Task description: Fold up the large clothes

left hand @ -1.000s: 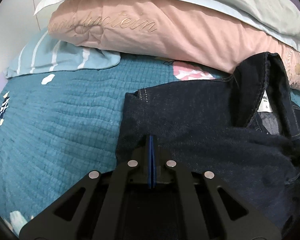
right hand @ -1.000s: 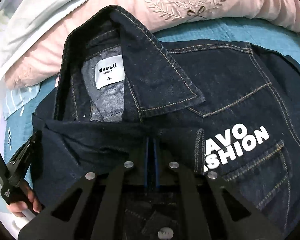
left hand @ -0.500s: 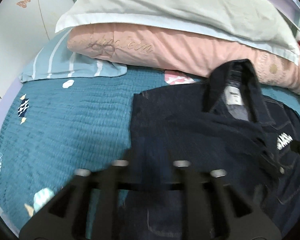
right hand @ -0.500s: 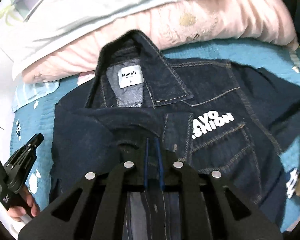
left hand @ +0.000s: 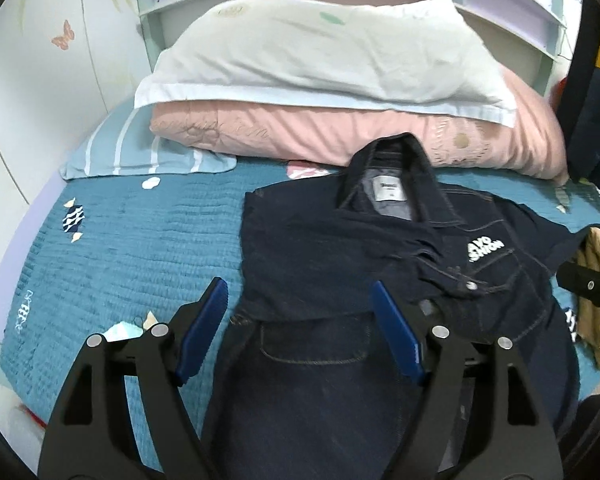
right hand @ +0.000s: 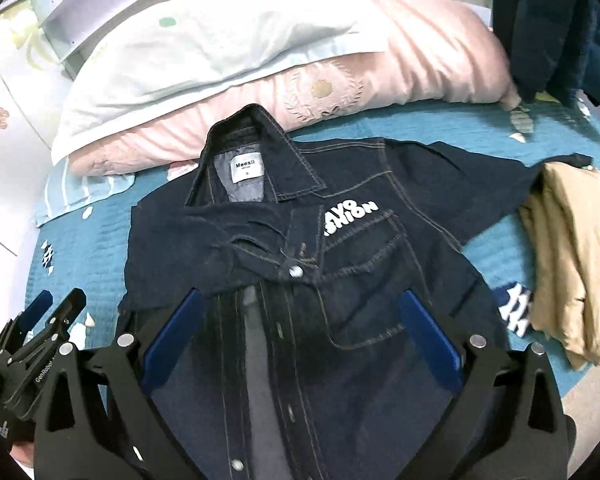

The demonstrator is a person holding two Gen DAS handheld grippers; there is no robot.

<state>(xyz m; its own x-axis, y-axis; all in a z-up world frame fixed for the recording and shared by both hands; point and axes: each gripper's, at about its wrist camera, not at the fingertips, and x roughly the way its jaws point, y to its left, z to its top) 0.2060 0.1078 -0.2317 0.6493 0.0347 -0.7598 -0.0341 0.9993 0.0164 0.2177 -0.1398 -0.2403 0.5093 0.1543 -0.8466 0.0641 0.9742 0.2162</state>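
A dark blue denim jacket (left hand: 352,264) lies front up on the teal bedspread (left hand: 132,248), collar toward the pillows. Its left sleeve is folded across the chest; the other sleeve (right hand: 480,164) stretches out to the right. It also shows in the right wrist view (right hand: 340,264), with white lettering and a neck label. My left gripper (left hand: 300,316) is open and empty, raised above the jacket's lower left part. My right gripper (right hand: 300,328) is open and empty above the button placket. The left gripper also shows at the right wrist view's lower left (right hand: 48,324).
A pink quilt (left hand: 340,132) with a white pillow (left hand: 320,52) on top and a striped blue pillow (left hand: 140,152) lie at the head of the bed. A tan garment (right hand: 572,256) lies right of the jacket. Dark clothes (right hand: 552,20) hang at the far right.
Both grippers were shut on the folded sleeve a second ago. They have let go, opened wide and pulled back and up. The sleeve now rests across the chest.
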